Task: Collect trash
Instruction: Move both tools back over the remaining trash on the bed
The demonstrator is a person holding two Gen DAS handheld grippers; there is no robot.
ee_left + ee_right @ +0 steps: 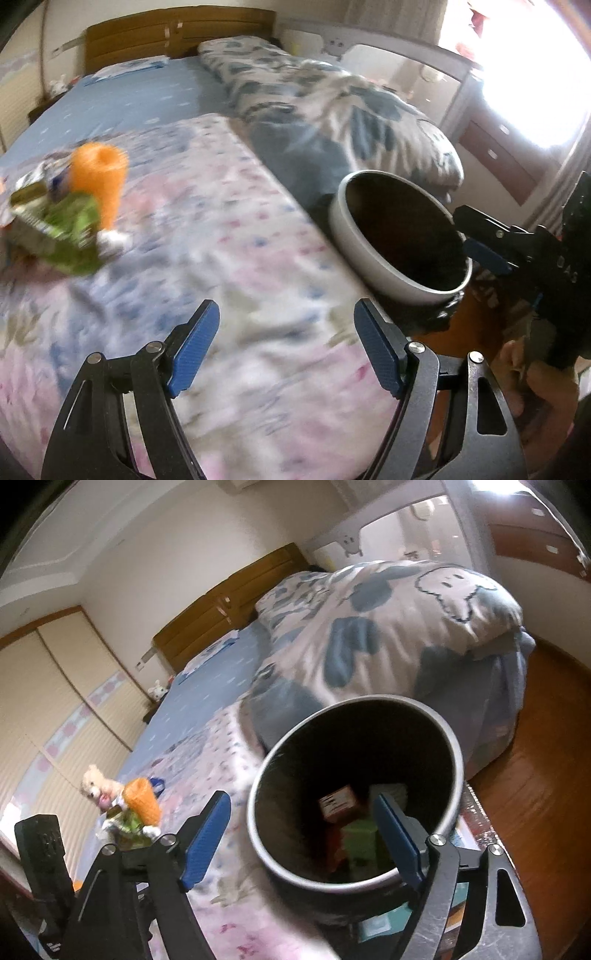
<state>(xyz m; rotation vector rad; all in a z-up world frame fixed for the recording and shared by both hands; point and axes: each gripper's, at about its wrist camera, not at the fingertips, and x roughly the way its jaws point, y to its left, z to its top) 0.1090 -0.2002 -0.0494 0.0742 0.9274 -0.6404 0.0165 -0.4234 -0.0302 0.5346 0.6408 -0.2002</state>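
While I held both tools tilted down over the near end of the bed [192,236], my left gripper [286,349] stood wide open with nothing between its blue pads, only the pale flowered sheet beneath them. My right gripper [303,840] was spread just as wide and also held nothing; its right pad hung over the mouth of the bin [452,746], its left pad over the sheet beside the rim. From the left wrist camera I could see that right tool at the far right edge, reaching in at the bin's rim, with part of my hand [524,373] below it.

The bin stood against the bed's right side, on the wood floor [546,775]. Inside it lay a small brown box [338,801] and a green packet [360,840]. More trash waited far to the left on the sheet: an orange cup [99,177] standing among crumpled green wrappers [62,229], well apart from both tools. A small plush bear [96,781] sat just beyond them.
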